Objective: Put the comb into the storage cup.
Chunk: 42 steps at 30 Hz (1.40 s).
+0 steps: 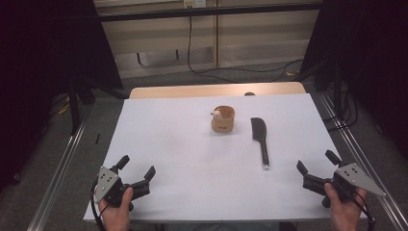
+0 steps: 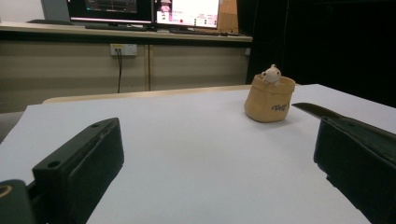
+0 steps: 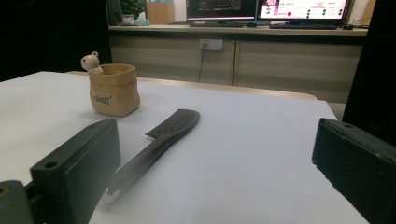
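A small tan pouch-shaped cup point(image 1: 223, 120) with a little white figure on its rim stands on the white sheet point(image 1: 183, 144), past the middle. It shows too as the tan cup point(image 2: 270, 98) and the tan cup point(image 3: 114, 90). To its right lies a black knife point(image 1: 260, 139), blade pointing away; the knife point(image 3: 159, 140) runs toward my right gripper. My left gripper point(image 1: 136, 169) rests open at the near left corner, nothing between its fingers. My right gripper point(image 1: 317, 161) sits open at the near right corner, also holding nothing.
The white sheet covers a wooden table point(image 1: 216, 90) with metal rails along both sides. Cables point(image 1: 231, 71) trail on the floor behind. A desk with monitors point(image 3: 261, 9) stands against the far wall. Bare sheet lies between the grippers and the objects.
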Each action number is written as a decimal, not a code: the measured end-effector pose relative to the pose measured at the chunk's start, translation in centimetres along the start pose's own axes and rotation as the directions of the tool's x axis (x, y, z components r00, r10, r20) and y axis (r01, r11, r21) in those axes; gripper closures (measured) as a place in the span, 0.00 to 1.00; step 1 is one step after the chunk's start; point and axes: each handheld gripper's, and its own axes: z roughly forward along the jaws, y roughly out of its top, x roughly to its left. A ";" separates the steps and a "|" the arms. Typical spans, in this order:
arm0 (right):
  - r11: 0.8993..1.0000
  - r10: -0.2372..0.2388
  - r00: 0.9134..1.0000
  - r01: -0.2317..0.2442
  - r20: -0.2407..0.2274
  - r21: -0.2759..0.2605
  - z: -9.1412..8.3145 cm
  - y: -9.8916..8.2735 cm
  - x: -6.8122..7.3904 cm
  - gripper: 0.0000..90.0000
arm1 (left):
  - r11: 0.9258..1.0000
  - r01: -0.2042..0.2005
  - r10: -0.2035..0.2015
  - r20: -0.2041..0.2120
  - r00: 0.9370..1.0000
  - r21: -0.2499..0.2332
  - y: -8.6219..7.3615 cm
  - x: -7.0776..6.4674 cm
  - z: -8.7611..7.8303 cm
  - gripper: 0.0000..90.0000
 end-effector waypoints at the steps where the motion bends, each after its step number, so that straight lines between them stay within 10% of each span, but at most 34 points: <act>1: 1.000 0.000 1.000 0.000 -0.002 -0.001 0.0 0.0 0.0 0.01 | 1.000 0.005 -0.005 0.000 1.000 -0.003 0.0 0.0 0.0 0.02; 42: 0.999 -0.032 0.994 0.035 -0.103 0.034 1.7 0.4 0.8 0.01 | 1.000 -0.002 0.002 0.024 1.000 0.003 0.0 -0.3 0.3 0.02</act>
